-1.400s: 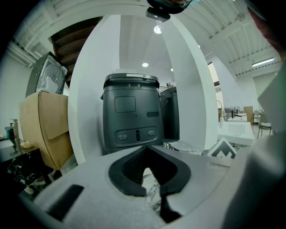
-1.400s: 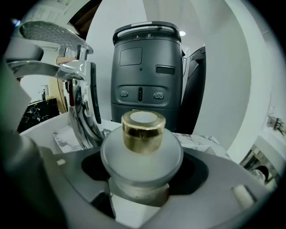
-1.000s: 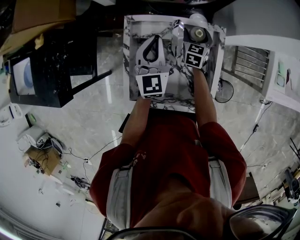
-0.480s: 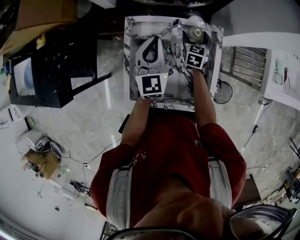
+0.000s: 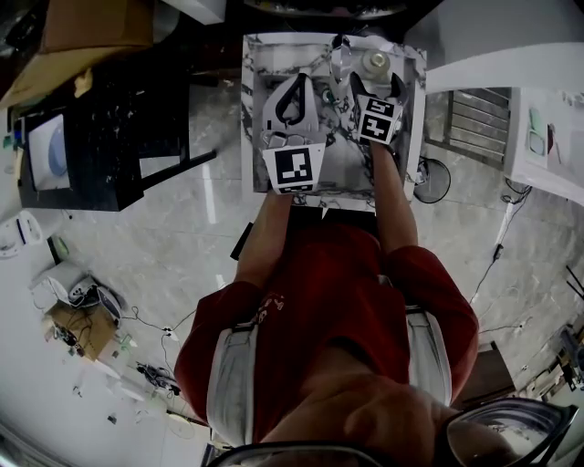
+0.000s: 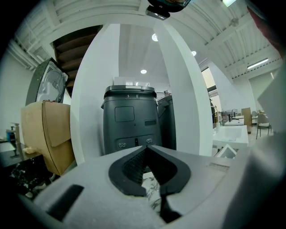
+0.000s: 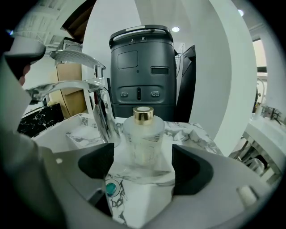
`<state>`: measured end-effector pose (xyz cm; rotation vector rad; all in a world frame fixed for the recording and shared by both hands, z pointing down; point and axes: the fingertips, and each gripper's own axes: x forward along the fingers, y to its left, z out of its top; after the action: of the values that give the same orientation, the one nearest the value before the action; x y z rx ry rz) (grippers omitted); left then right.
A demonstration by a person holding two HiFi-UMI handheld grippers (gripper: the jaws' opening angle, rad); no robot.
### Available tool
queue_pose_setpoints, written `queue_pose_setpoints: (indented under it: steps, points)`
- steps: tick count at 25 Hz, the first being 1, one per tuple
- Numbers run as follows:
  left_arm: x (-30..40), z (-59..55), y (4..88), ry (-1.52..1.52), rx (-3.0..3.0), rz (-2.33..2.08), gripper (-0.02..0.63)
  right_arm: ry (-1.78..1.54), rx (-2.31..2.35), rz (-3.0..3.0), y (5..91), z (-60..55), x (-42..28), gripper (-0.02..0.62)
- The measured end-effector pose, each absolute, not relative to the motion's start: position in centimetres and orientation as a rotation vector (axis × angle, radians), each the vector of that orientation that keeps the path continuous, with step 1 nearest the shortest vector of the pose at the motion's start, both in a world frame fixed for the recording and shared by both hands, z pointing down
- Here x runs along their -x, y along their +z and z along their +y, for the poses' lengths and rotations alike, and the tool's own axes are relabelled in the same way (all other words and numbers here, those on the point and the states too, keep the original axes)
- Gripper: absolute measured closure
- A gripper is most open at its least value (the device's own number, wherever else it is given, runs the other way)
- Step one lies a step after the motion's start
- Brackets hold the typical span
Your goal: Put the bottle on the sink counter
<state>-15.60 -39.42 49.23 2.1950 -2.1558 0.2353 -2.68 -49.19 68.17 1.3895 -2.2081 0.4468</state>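
A frosted glass bottle (image 7: 143,134) with a gold cap stands upright on the marble sink counter (image 7: 190,132), just right of the chrome faucet (image 7: 96,105). My right gripper (image 7: 142,163) is open, its black pads on either side of the bottle and a little short of it, touching nothing. In the head view the bottle (image 5: 376,62) sits at the sink's far right corner, with the right gripper (image 5: 376,84) just behind it. My left gripper (image 5: 297,78) hovers over the basin (image 5: 342,169) and is shut on nothing; its pads meet at the tip (image 6: 146,152).
A teal drain plug (image 7: 110,188) lies in the basin below the right jaws. A dark grey machine (image 7: 142,67) stands beyond the sink between white pillars. A black table (image 5: 119,119) and cardboard boxes (image 5: 82,27) are to the left, a white counter (image 5: 547,137) to the right.
The right gripper's jaws have spread wider and drawn back from the bottle, which now stands free on the counter. The left gripper has stayed over the basin.
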Motion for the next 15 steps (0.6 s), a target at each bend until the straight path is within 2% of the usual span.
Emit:
queue_pose_setpoints:
  steps: [15]
  points:
    - [13.9,-35.1,46.9,0.174,-2.280,-2.134,0.611,0.400,-1.419,-2.228,64.7,-42.3,1.1,0.187]
